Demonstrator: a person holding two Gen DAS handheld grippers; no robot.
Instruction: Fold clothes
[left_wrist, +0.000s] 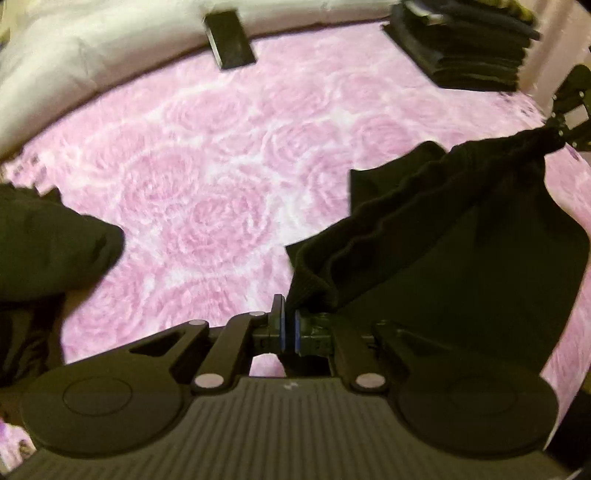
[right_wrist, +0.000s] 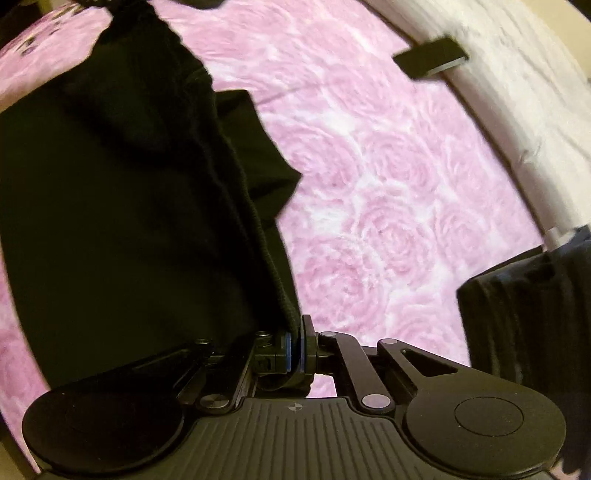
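Two grippers share one black garment above a pink rose-patterned bedspread. The left gripper is clamped on its ribbed edge; the right gripper pinches the far end, so the cloth hangs between them. Ahead lies wide bare bedspread. One stack of folded dark clothes sits beyond, one small black box by the white pillow, one dark heap beside the left gripper.

Two grippers; one hanging black garment; one stack of folded dark clothes; one loose dark heap; one small black box; one pink rose-patterned bedspread.
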